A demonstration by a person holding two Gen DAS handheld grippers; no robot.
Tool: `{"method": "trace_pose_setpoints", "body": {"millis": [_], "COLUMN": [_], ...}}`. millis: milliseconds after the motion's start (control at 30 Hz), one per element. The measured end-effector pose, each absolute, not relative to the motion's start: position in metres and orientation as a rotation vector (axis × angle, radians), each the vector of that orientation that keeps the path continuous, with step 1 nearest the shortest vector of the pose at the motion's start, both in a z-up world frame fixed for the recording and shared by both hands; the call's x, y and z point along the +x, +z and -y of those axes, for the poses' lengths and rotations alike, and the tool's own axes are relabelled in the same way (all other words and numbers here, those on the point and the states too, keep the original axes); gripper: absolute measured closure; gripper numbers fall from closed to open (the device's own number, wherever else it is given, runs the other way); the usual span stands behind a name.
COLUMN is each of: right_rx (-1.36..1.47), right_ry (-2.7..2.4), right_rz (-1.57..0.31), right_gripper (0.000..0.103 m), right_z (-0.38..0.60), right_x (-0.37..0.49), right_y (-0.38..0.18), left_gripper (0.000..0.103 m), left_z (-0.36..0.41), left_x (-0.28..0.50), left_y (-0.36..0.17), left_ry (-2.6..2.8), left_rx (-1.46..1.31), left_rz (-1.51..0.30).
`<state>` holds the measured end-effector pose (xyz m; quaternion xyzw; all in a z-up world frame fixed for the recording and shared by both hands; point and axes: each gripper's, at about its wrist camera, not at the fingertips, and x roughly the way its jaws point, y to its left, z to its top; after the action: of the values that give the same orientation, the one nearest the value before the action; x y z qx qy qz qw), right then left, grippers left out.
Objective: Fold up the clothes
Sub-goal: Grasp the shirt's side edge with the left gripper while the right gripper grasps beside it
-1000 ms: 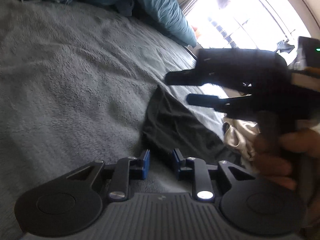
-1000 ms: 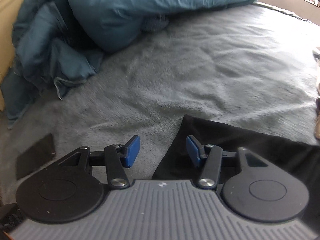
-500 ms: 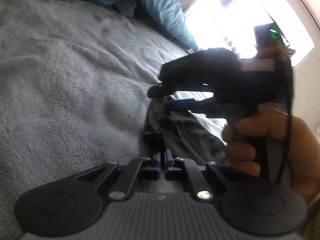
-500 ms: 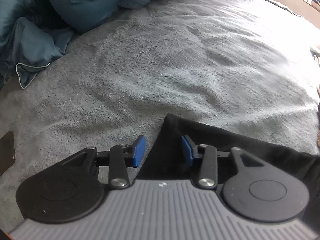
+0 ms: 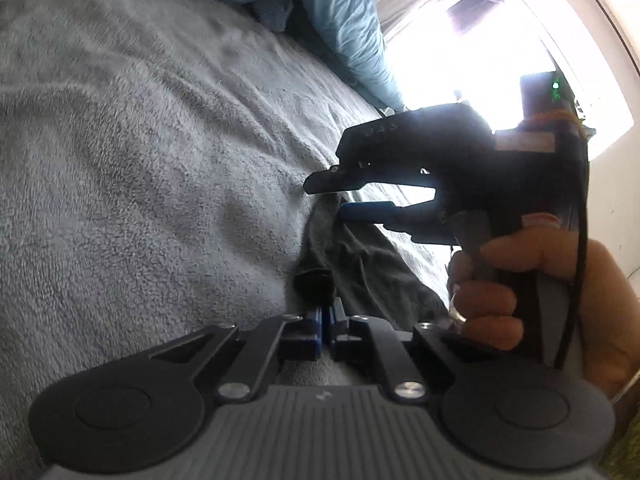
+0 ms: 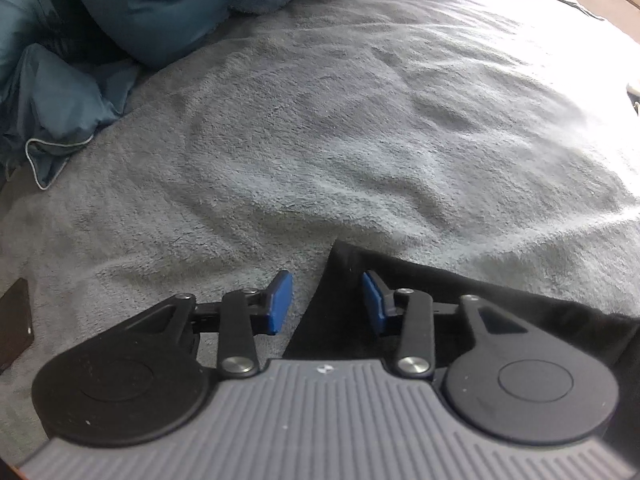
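Observation:
A dark garment [image 5: 360, 264] lies on the grey fleece blanket [image 5: 140, 160]. My left gripper [image 5: 325, 330] is shut, and a rolled edge of the garment pokes up just past its blue pads. My right gripper [image 5: 326, 197], held by a hand [image 5: 500, 280], hovers open over the garment's far corner. In the right wrist view, the right gripper [image 6: 326, 306] is open with the black garment's [image 6: 460, 296] pointed corner between its blue pads [image 6: 280, 306], not pinched.
A crumpled teal duvet [image 6: 120, 20] is piled at the far side of the grey blanket [image 6: 380, 120]. A dark phone [image 6: 12, 328] lies at the left edge. A bright window [image 5: 500, 60] glares behind the right gripper.
My left gripper went from open to shut on the garment's near edge. The right gripper moved in so the garment corner now sits between its open fingers.

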<state>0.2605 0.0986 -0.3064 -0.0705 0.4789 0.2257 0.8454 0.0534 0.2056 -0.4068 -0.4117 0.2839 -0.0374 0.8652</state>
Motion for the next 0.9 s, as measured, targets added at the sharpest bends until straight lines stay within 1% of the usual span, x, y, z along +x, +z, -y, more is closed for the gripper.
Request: {"method": "trace_pose_setpoints", "body": {"millis": [100, 167, 200, 267, 333, 567, 733, 900], "right_rx": [-0.162, -0.175, -0.179, -0.167, -0.154, -0.101, -0.036, 0.030], "right_ry": [0.465, 0.460, 0.458, 0.463, 0.468, 0.504, 0.531, 0.539], "right_rz": [-1.013, -1.004, -0.999, -0.994, -0.989, -0.953, -0.914, -0.859], "right_gripper": [0.072, 0.081, 0.083, 0.094, 0.097, 0.099, 0.099, 0.099], "right_z": [-0.102, -0.102, -0.102, -0.097, -0.091, -0.075, -0.054, -0.019], "right_x": [0.263, 0.262, 0.262, 0.262, 0.263, 0.259, 0.252, 0.243], "right_y": [-0.311, -0.312, -0.313, -0.311, -0.310, -0.299, -0.283, -0.264], "left_gripper": [0.099, 0.100, 0.100, 0.100, 0.100, 0.100, 0.100, 0.100], "left_z": [-0.203, -0.202, -0.203, -0.202, -0.202, -0.200, -0.194, -0.178], "left_x": [0.051, 0.048, 0.047, 0.044, 0.041, 0.026, 0.013, 0.014], "left_y": [-0.407, -0.407, -0.407, -0.408, -0.407, -0.397, -0.378, -0.352], "left_ry": [-0.076, -0.078, -0.080, -0.080, -0.080, -0.097, -0.142, -0.251], "left_rx": [-0.838, -0.835, -0.837, -0.838, -0.834, -0.794, -0.708, -0.608], "left_rz": [-0.585, -0.579, -0.575, -0.568, -0.557, -0.475, -0.397, -0.380]}}
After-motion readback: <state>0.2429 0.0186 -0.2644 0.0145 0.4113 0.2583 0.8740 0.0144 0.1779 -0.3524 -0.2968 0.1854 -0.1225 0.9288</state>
